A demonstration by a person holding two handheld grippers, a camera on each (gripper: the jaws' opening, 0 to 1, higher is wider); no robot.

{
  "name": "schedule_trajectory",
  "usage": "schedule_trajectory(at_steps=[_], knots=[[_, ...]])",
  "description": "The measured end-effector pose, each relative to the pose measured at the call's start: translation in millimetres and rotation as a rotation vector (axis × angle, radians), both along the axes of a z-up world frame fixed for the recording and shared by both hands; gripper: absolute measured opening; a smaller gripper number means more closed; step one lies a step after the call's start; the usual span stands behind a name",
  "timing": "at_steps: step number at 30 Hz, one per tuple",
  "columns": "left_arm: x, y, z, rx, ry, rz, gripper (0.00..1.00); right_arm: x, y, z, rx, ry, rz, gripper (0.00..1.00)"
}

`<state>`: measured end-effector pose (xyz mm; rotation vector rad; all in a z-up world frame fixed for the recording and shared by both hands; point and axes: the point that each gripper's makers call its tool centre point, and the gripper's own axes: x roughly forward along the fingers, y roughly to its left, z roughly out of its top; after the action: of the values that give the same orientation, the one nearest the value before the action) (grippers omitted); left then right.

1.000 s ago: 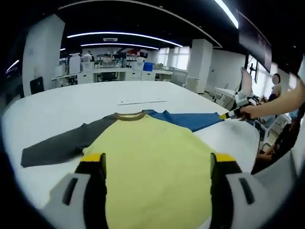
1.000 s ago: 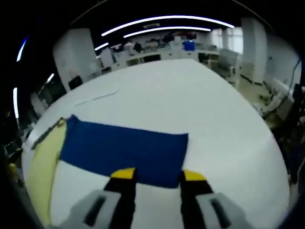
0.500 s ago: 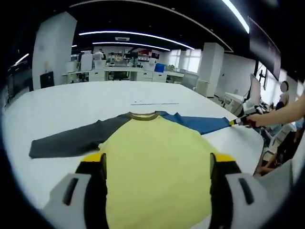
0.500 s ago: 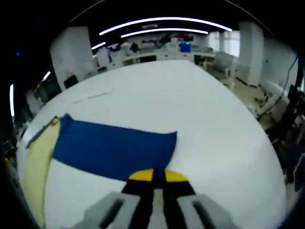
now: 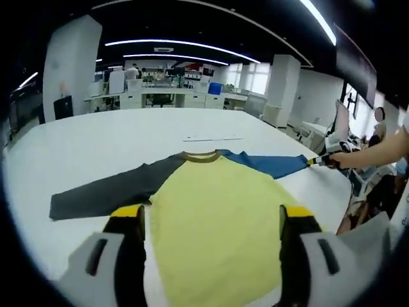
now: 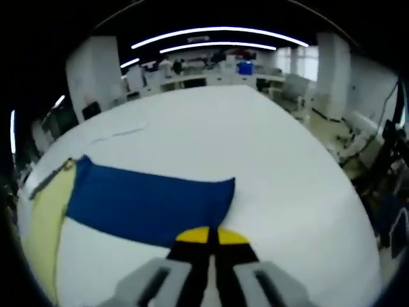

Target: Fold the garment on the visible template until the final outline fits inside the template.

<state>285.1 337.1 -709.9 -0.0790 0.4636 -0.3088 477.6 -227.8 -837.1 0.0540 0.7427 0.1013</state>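
A broad white counter [image 5: 128, 137] stretches toward the back of an open-plan office, where a row of white desks [image 5: 172, 99] loaded with equipment runs along its far edge. Long curved light strips [image 5: 172, 46] glow on a dark ceiling, and white square pillars [image 5: 281, 89] stand beside bright windows [image 5: 246, 77] at the rear. A blue bin [image 6: 246, 66] sits among the far desks, and a dark screen [image 5: 354, 61] hangs high beyond the counter's right edge.
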Motion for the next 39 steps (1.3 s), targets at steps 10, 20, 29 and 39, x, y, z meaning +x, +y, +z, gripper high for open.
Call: schedule_trajectory(at_steps=[10, 20, 29, 39], knots=[[5.3, 3.9, -8.5, -0.015, -0.009, -0.071, 0.82, -18.7, 49.4, 50.3, 0.155, -0.079, -0.077, 0.0], [-0.6, 18.5, -9.3, -0.044, -0.026, -0.106, 0.81, -20.0, 134.8, 74.0, 0.209, -0.102, 0.038, 0.0], [-4.5, 43.7, -22.4, -0.037, -0.046, -0.143, 0.79, -10.0, 233.4, 88.4, 0.304, -0.11, 0.122, 0.0], [-13.7, 56.0, -33.6, -0.066, -0.041, -0.134, 0.77, -3.2, 315.7, 99.3, 0.416, -0.098, 0.18, 0.0]])
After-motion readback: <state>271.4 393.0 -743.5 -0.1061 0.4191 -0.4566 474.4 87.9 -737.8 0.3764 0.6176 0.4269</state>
